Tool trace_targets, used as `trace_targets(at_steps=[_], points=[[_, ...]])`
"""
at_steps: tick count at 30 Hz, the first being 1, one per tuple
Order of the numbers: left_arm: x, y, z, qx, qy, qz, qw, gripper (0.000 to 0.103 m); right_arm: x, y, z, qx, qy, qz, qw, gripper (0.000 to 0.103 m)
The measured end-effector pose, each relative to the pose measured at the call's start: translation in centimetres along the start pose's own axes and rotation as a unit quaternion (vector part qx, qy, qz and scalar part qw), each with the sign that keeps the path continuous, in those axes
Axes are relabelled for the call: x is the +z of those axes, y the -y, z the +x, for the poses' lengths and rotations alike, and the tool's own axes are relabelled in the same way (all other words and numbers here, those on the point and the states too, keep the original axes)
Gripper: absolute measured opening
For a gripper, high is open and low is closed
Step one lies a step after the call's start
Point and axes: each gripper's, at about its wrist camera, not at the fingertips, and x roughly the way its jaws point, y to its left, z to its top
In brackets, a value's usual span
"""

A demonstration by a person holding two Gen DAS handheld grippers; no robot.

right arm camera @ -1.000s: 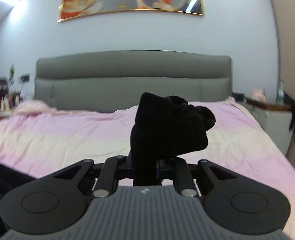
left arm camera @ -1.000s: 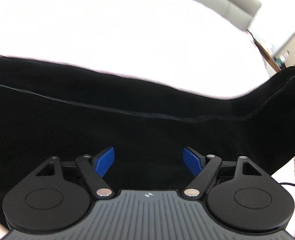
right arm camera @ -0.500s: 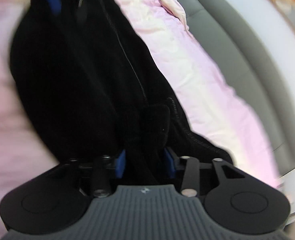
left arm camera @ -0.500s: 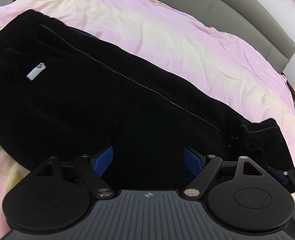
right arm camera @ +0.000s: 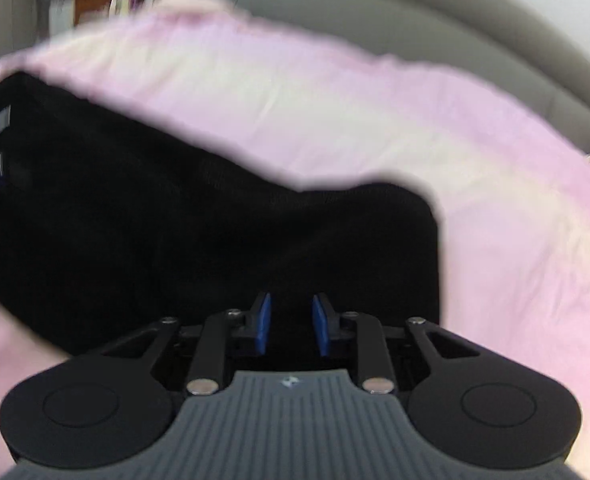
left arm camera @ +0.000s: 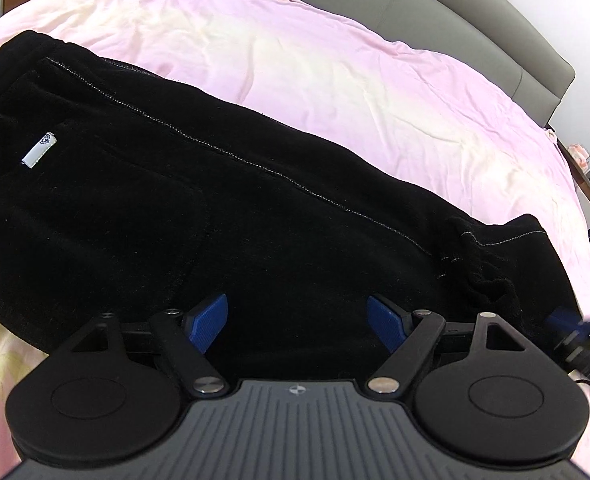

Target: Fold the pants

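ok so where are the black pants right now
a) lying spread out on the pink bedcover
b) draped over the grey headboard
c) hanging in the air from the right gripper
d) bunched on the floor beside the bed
a: the black pants lie stretched across the pink bedcover, and both the left gripper and the right gripper are open with nothing between their blue pads.

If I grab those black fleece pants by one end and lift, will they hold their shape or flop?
The black fleece pants will probably flop: they lie limp on the pink bedspread, bunched at the cuff. The fuzzy nap suggests the fingers won't slip easily. They look thick, so likely somewhat bulky to pinch.
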Motion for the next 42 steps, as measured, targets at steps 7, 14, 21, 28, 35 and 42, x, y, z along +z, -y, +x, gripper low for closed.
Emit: trace_targets(at_steps=[7, 14, 21, 28, 35, 42], points=[[0.4, 0.5, 0.3, 0.000, 0.006, 0.003, 1.0000, 0.093, 0.4, -1.1, -3.9, 0.047, 0.074, 0.009, 0.996, 0.005], [0.3, 0.5, 1.1, 0.012, 0.001, -0.004, 0.9999, 0.093, 0.8, -2.3, -0.9, 0.096, 0.061, 0.050, 0.992, 0.007], [3.2, -1.1, -2.5, -0.012, -0.010, -0.042, 0.9990, 0.094, -1.3, -3.7, -2.4, 0.117, 0.048, -0.008, 0.992, 0.000], [7.0, -8.1, -5.1, 0.056, -0.037, -0.120, 0.9905, 0.100, -0.5, -2.0, -5.8, 0.124, 0.092, 0.051, 0.987, 0.026], [8.5, -16.3, -6.4, 0.074, -0.034, -0.244, 0.9663, 0.100, 0.2, -4.2, -6.2, 0.182, 0.081, 0.072, 0.977, 0.026], [6.0, -21.6, -3.6, 0.066, -0.024, -0.369, 0.9269, 0.100, 1.2, -9.1, -6.1, 0.413, 0.002, 0.073, 0.908, 0.037]])
